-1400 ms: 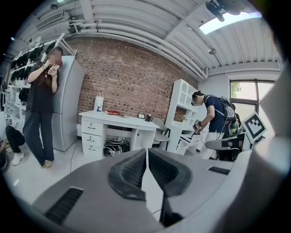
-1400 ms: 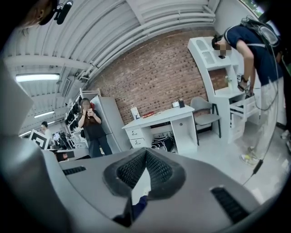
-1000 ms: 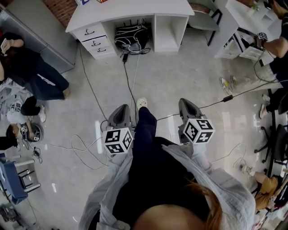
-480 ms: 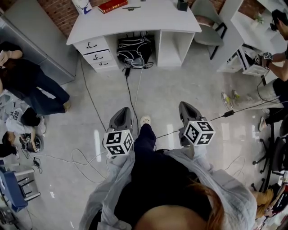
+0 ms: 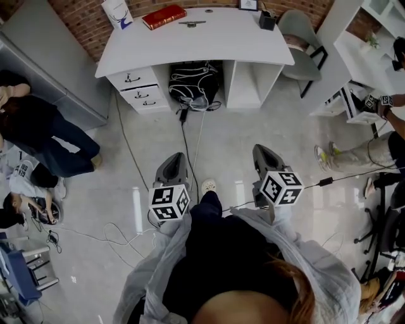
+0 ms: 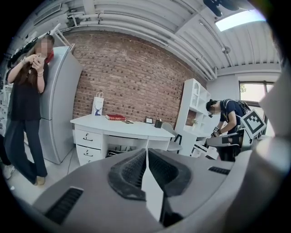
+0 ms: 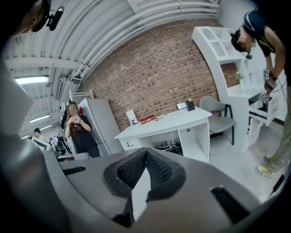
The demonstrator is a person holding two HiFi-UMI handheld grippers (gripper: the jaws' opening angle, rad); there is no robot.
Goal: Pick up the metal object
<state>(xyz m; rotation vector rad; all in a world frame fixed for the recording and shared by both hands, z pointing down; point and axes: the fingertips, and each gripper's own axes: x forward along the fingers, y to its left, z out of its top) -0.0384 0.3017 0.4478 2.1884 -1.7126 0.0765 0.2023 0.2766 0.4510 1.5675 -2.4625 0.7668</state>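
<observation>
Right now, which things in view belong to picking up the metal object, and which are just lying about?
Job: metal object, seemingly the small grey piece on the white desk; left gripper and right gripper, both shut, empty.
Lying about: red book, paper bag, black holder, black bag under the desk, chair.

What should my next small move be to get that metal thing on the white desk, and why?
Probably step closer to the white desk: the metal object lies on its top beside the red book, well ahead of both grippers. The left gripper and right gripper are shut and empty, so opening can wait.
</observation>
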